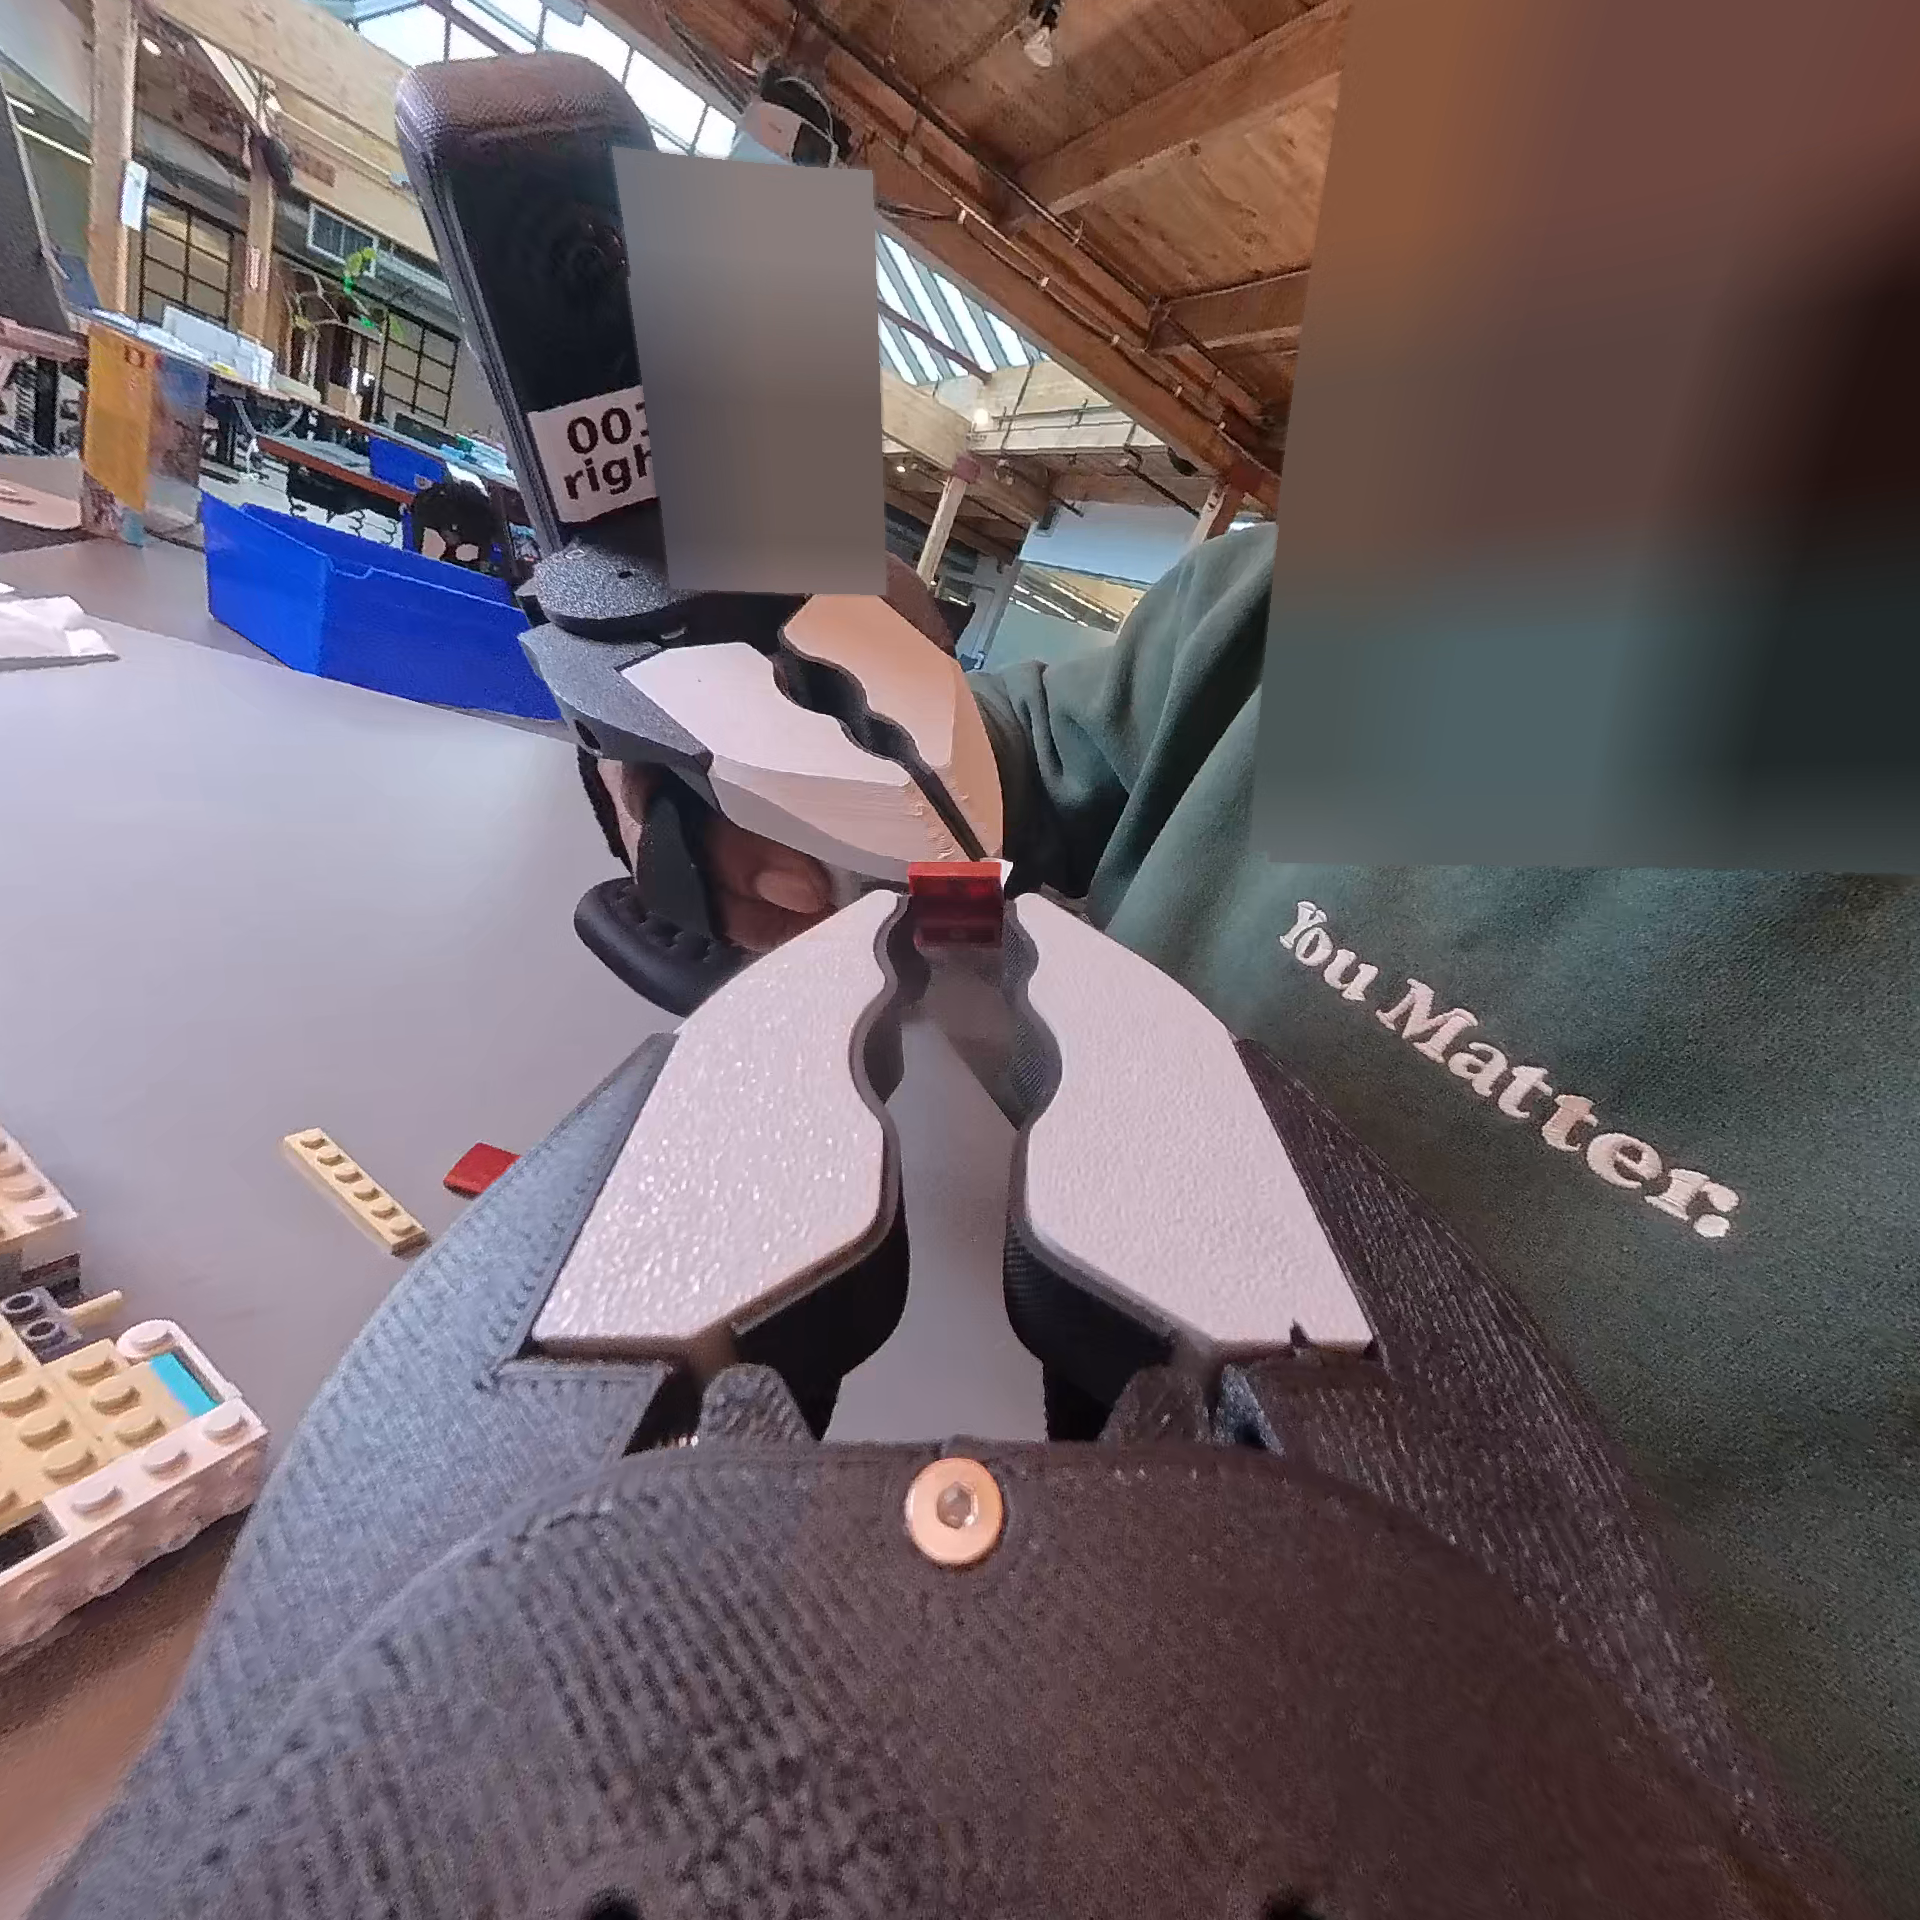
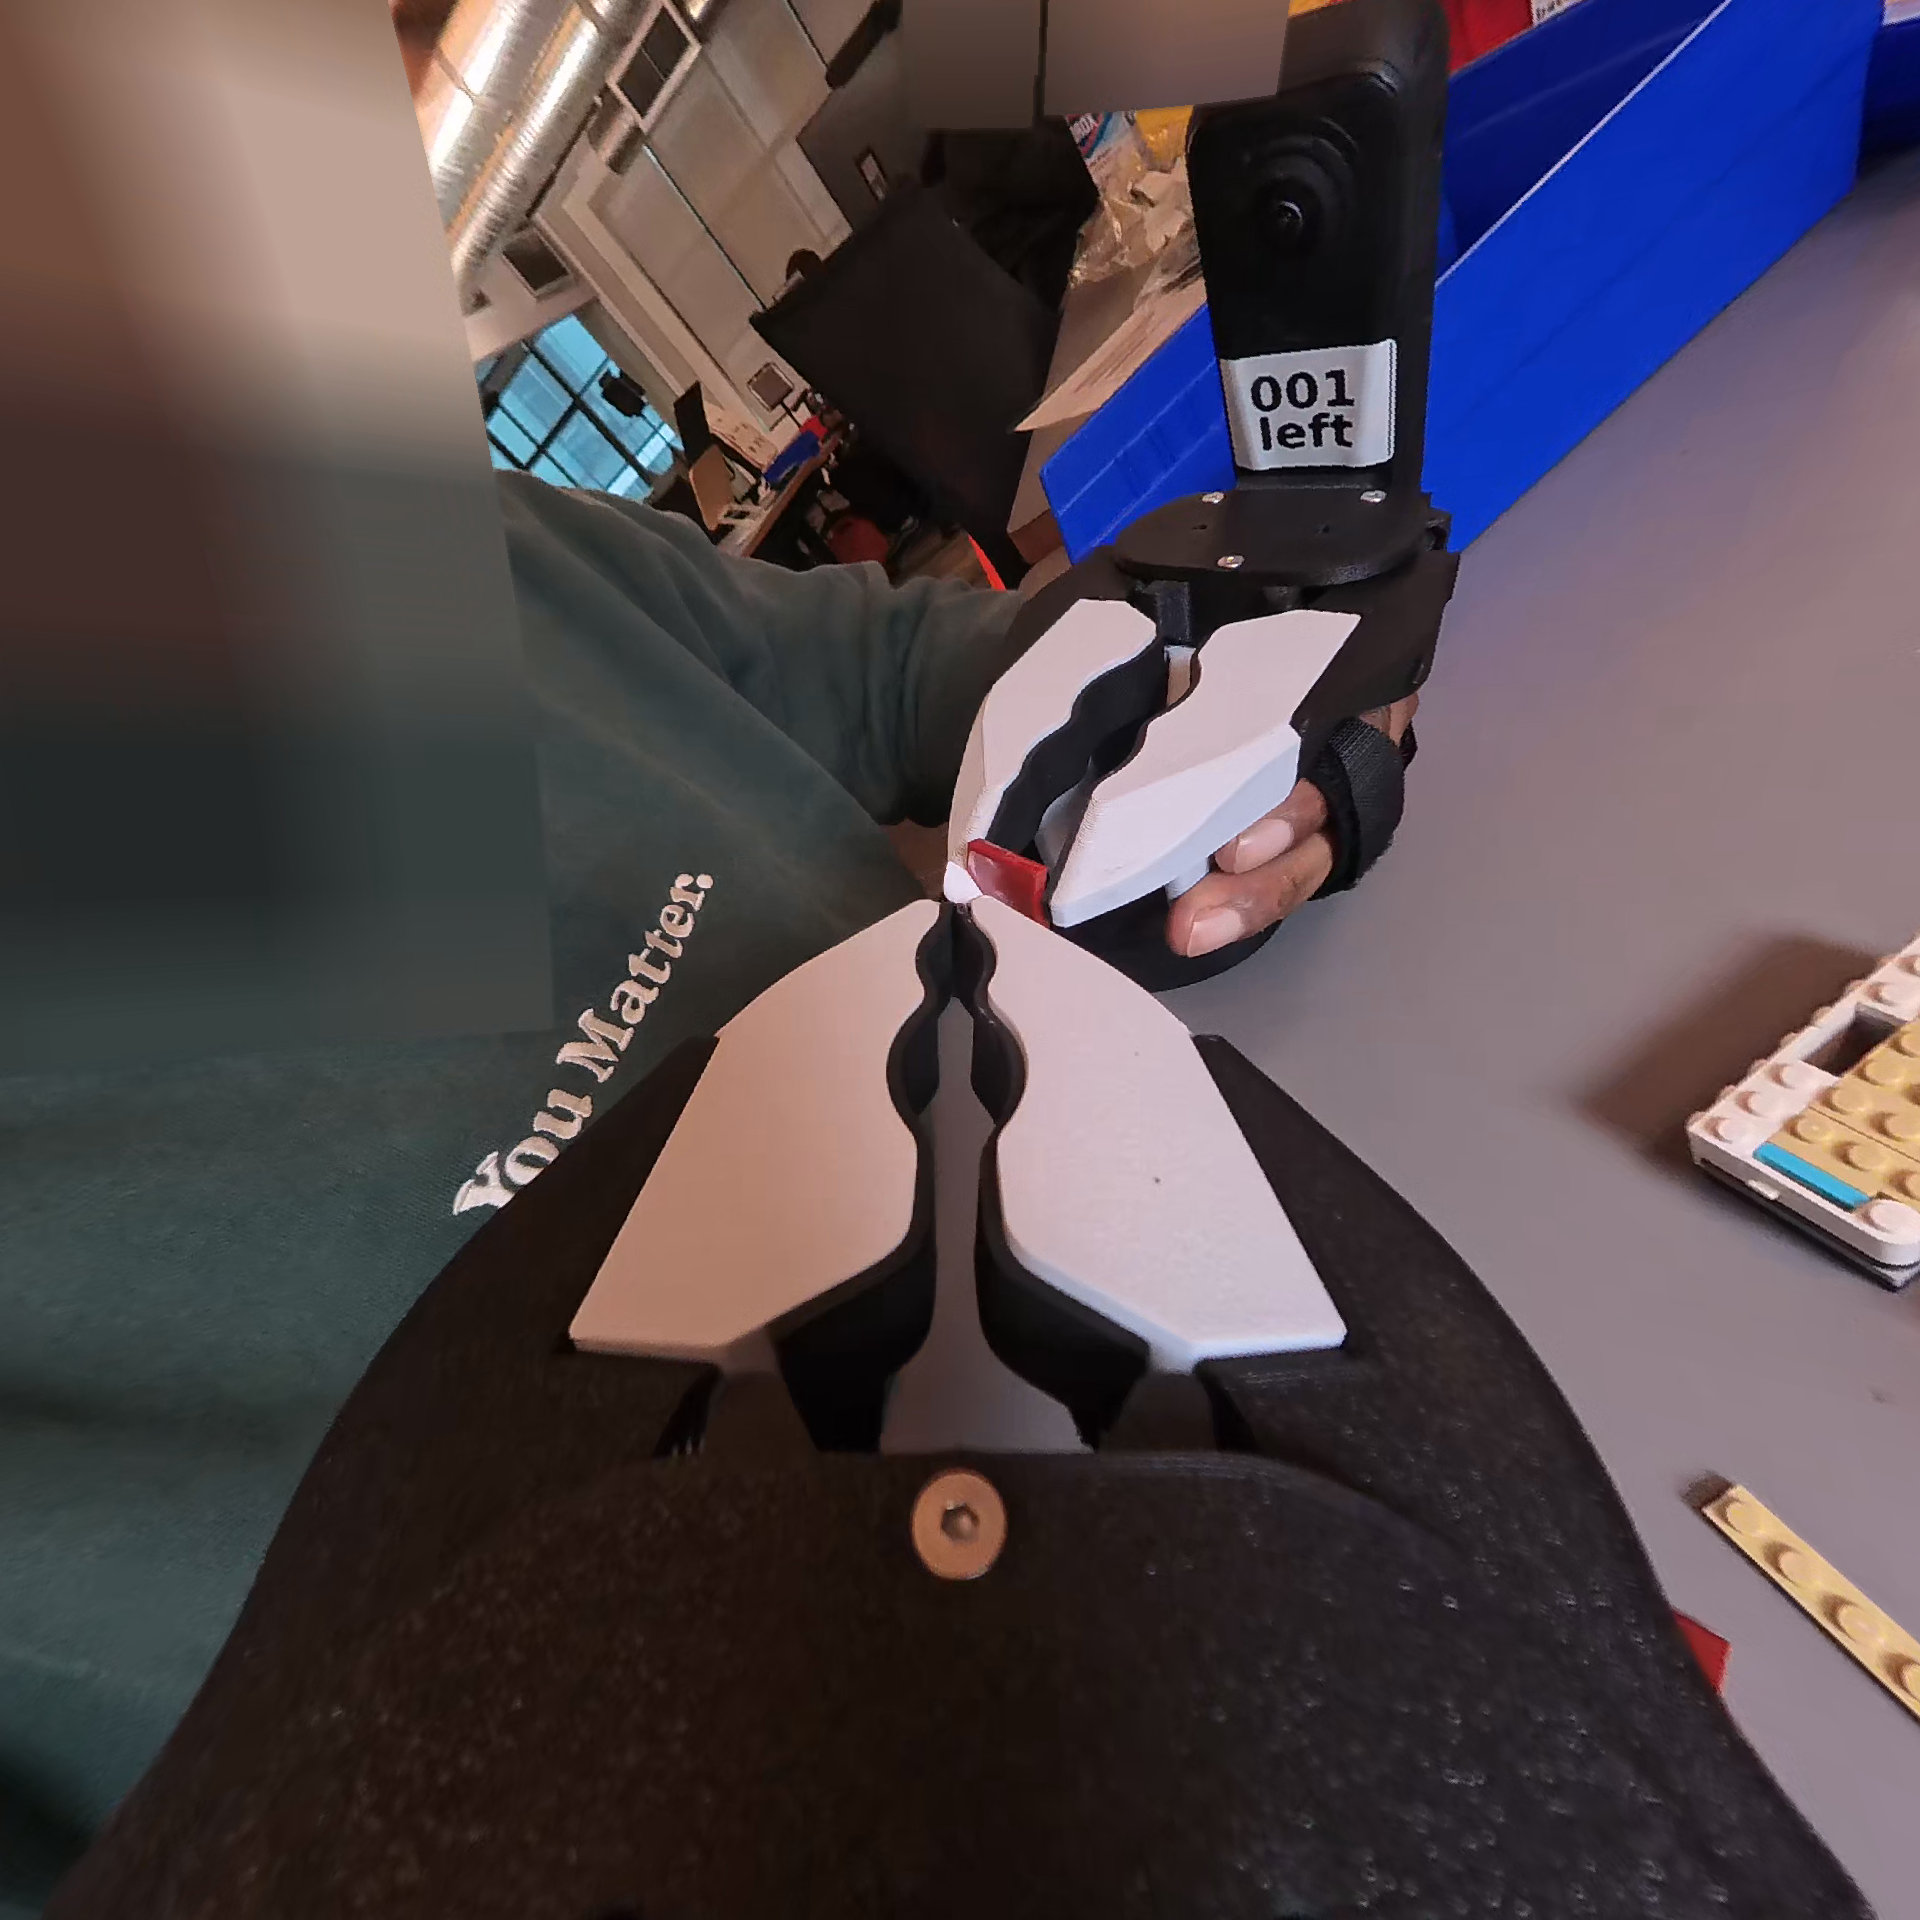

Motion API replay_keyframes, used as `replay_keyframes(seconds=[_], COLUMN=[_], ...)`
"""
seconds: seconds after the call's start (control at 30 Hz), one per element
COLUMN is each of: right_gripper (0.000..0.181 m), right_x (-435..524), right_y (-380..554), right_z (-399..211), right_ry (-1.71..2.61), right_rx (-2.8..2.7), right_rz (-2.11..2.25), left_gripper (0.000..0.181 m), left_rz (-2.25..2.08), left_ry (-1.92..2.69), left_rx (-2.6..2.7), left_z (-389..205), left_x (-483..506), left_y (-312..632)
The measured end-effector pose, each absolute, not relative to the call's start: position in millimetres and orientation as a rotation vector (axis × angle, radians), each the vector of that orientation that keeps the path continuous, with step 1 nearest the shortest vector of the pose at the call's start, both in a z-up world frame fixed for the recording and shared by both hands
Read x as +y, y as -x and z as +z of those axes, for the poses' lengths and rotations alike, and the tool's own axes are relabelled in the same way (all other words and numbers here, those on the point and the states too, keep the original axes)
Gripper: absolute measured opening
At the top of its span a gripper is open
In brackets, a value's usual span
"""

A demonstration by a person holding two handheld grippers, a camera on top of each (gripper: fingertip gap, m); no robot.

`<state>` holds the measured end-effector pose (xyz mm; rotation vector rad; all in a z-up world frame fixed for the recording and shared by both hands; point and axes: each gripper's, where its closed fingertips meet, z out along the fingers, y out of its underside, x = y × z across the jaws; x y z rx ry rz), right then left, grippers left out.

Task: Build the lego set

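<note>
I've got both tools raised above the grey surface (image 1: 260, 883), tip to tip in front of the green sweatshirt (image 1: 1558, 1195). My left hand-held gripper (image 1: 954, 920) is pinched on a small red brick (image 1: 954, 909), its fingers parted only by the brick's width. My right hand-held gripper (image 2: 958, 914) is squeezed almost fully together, nipping a tiny white piece (image 2: 962, 883) right against that red brick, so I judge I'm joining the two in mid-air. Down on the surface, the partly built model (image 2: 1829, 1122), a white frame filled with tan plates plus a light-blue tile, sits off to the right of my right tool. A loose tan plate (image 2: 1818, 1590) and another red piece (image 1: 480, 1166) lie near it, unused. A blue bin (image 2: 1558, 312) stands at the far side. By my reckoning only the base layer is done and plenty remains.
</note>
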<state>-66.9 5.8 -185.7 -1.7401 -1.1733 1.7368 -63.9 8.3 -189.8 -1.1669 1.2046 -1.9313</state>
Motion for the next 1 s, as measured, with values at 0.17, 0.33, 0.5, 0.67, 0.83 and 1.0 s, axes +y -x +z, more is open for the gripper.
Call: replay_keyframes(seconds=[0.17, 0.33, 0.5, 0.67, 0.83, 1.0], right_gripper=[0.000, 0.000, 0.000, 0.000, 0.000, 0.000], right_x=[1.2, 11.1, 17.4, 18.5, 18.7, 18.1], right_y=[66.9, 65.0, 72.4, 78.0, 80.2, 80.5], right_z=[-180.4, -174.7, -166.7, -164.2, -169.0, -171.0], right_ry=[1.734, 1.771, 1.766, 1.766, 1.799, 1.810], right_rx=[-1.199, -1.133, -1.047, -1.019, -1.012, -1.017], right_rz=[1.748, 1.723, 1.869, 1.941, 1.954, 1.955], left_gripper=[0.016, 0.016, 0.016, 0.016, 0.016, 0.016], left_rz=[-1.934, -2.010, -2.080, -2.080, -2.088, -2.093], left_ry=[1.144, 1.089, 1.057, 1.063, 1.070, 1.081], left_rx=[1.196, 1.130, 1.092, 1.091, 1.099, 1.109], left_z=[-187.8, -177.8, -171.8, -172.9, -174.4, -176.0], left_x=[10.3, 14.7, 15.3, 15.5, 14.5, 13.4], left_y=[68.1, 77.2, 81.2, 81.0, 80.1, 79.2])
